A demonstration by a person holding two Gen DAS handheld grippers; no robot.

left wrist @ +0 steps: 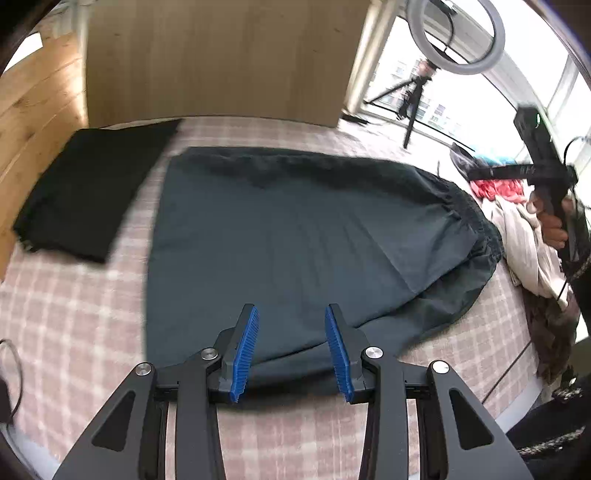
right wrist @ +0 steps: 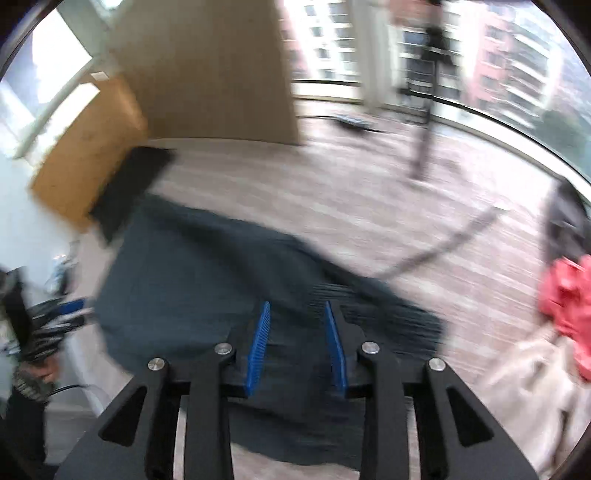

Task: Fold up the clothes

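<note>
A dark teal garment (left wrist: 280,243) lies spread on the plaid bed cover (left wrist: 74,314), its gathered waistband at the right. My left gripper (left wrist: 291,314) is open and empty above the garment's near hem. The right gripper's body (left wrist: 543,162) shows at the far right, held in a hand above the clothes pile. In the blurred right wrist view, my right gripper (right wrist: 297,310) is open and empty over the same garment (right wrist: 192,280), near its ribbed waistband (right wrist: 388,310).
A folded black garment (left wrist: 85,192) lies at the back left by the wooden headboard (left wrist: 218,59). A pile of beige and pink clothes (left wrist: 517,221) sits at the right. A ring light on a tripod (left wrist: 458,33) stands by the window.
</note>
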